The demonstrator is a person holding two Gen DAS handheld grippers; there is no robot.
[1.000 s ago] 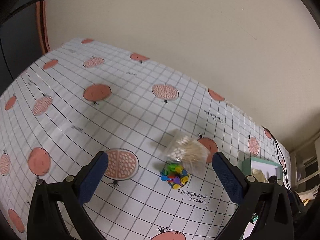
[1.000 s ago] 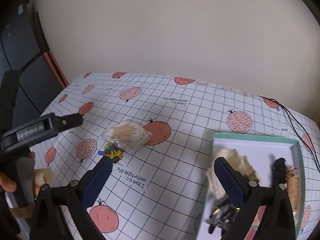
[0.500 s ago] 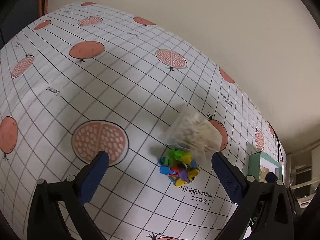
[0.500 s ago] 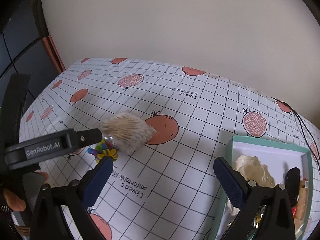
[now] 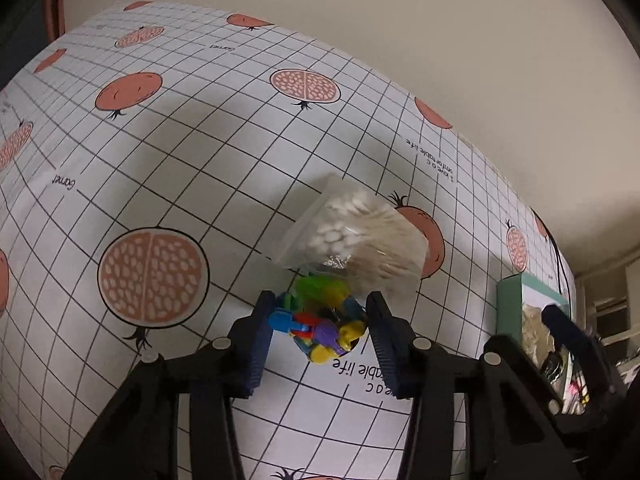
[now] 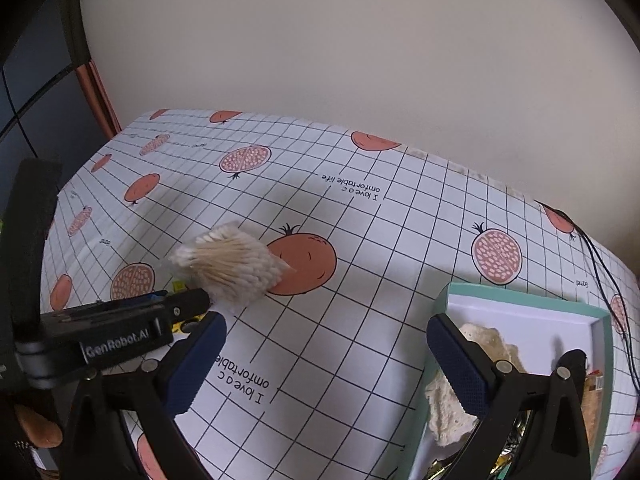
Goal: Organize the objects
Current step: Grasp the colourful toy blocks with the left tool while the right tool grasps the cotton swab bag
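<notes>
The left gripper [image 5: 318,330] sat low over the tablecloth [image 5: 192,152], its fingers part-way in and bracketing a small bag of coloured clips [image 5: 320,324]. The pads looked just at the bag's sides, but whether they were pressing it could not be told. The clips lay in the near middle of the table, touching the near edge of a bag of cotton swabs [image 5: 360,244], which rested just beyond them and partly over a printed pomegranate.

The right gripper [image 6: 324,364] hovered empty with its fingers wide apart, near the teal box [image 6: 600,316] at the right side, where a crumpled cloth [image 6: 492,344] and other small items already lay.

The step in hand appeared to be gripping the clips for a move to the box. To do it well, the pads should close on the middle of the bundle, not on loose plastic, since a slack bag would slip or spill. The far fingertips were close to the swab bag, so the closing should be slow and kept on the near side to avoid pinching both bags together. A straight lift before any sideways travel would keep the swabs from being dragged.
</notes>
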